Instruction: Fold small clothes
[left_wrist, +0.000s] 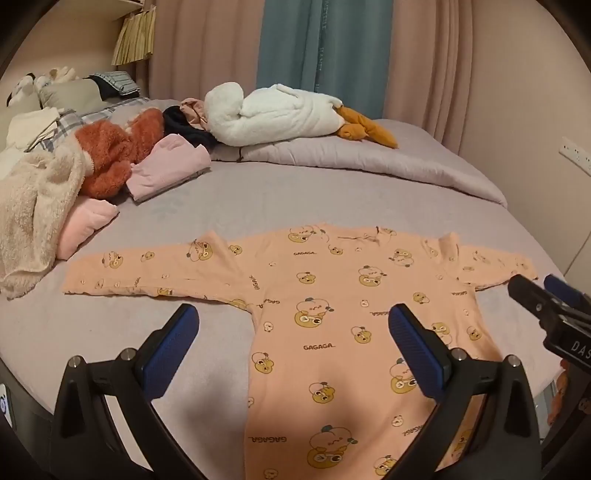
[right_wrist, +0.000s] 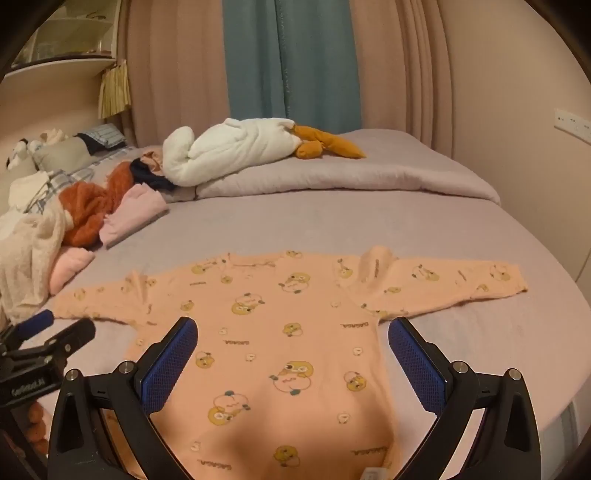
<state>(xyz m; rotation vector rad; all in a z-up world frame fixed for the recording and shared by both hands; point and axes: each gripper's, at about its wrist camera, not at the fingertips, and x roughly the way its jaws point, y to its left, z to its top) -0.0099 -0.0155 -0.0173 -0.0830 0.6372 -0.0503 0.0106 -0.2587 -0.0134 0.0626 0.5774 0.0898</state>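
I see the peach shirt (left_wrist: 332, 314) lying flat, unfolded, mid-frame on the bed (left_wrist: 295, 195); both my left gripper (left_wrist: 293, 332) and right gripper (right_wrist: 291, 343) have fingers apart, empty. Every fold remains.

Both grippers spread wide, holding nothing

The left gripper (left_wrist: 293, 325) has its blue-padded fingers (left_wrist: 173, 350) far apart, angled outward and pointing forward. The right gripper (right_wrist: 291, 338) matches it, its fingers (right_wrist: 417, 365) splayed as wide. Each shows at the edge of the other's view, side by side and apart.
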